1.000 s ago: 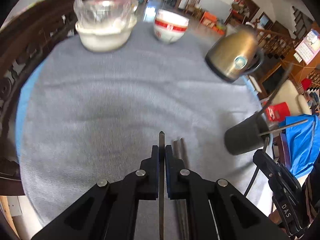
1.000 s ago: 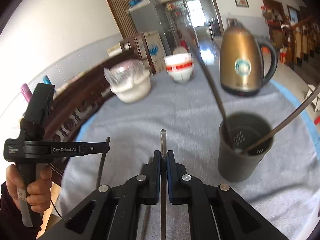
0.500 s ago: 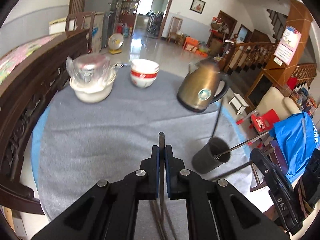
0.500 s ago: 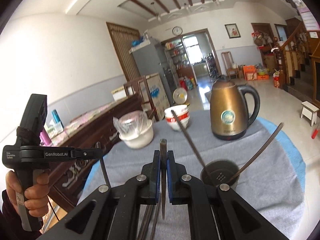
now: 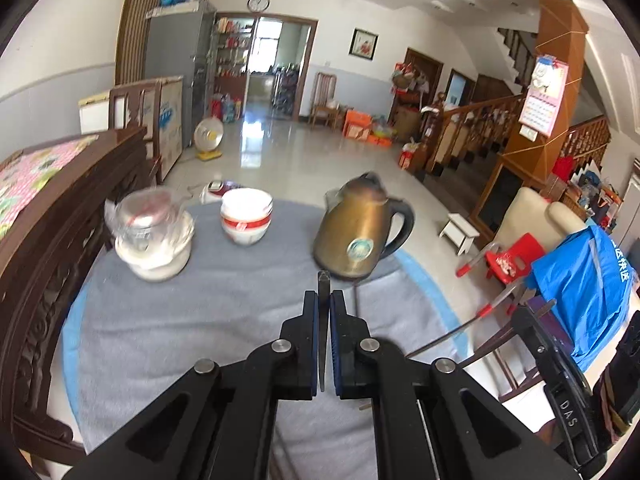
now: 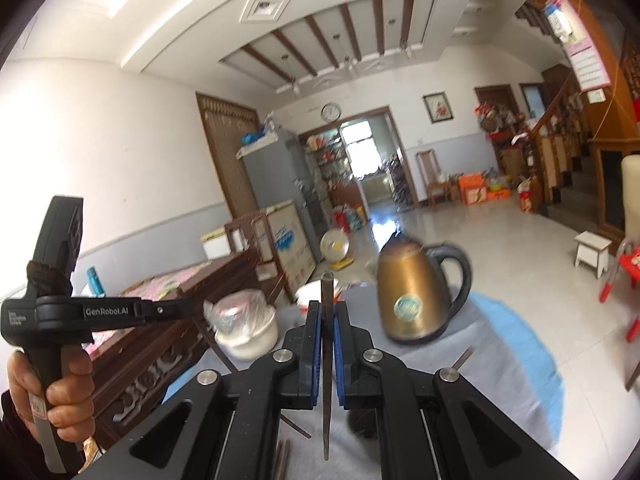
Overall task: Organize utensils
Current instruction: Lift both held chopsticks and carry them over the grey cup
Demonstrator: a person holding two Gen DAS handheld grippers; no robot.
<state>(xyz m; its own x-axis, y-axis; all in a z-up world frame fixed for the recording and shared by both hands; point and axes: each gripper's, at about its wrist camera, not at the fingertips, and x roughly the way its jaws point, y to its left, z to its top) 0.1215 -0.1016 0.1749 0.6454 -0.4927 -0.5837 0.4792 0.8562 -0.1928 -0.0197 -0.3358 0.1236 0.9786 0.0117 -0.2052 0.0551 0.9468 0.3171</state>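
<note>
My left gripper is shut on a dark metal chopstick that stands upright between the pads, held well above the grey cloth. My right gripper is shut on another dark chopstick, also upright and lifted. The dark utensil holder is mostly hidden behind the right gripper's body; a utensil handle sticks up from it. More chopsticks lie on the cloth below. The left gripper's handle and the hand holding it show in the right wrist view.
A gold kettle stands at the back of the round table. A red-and-white bowl and a plastic-wrapped white bowl stand at the back left. A carved dark wooden frame runs along the left. A red stool stands at the right.
Both grippers have risen and tilted up from the table, each carrying its chopstick. The utensil holder has dropped out of the left view and sits low behind the right gripper.
</note>
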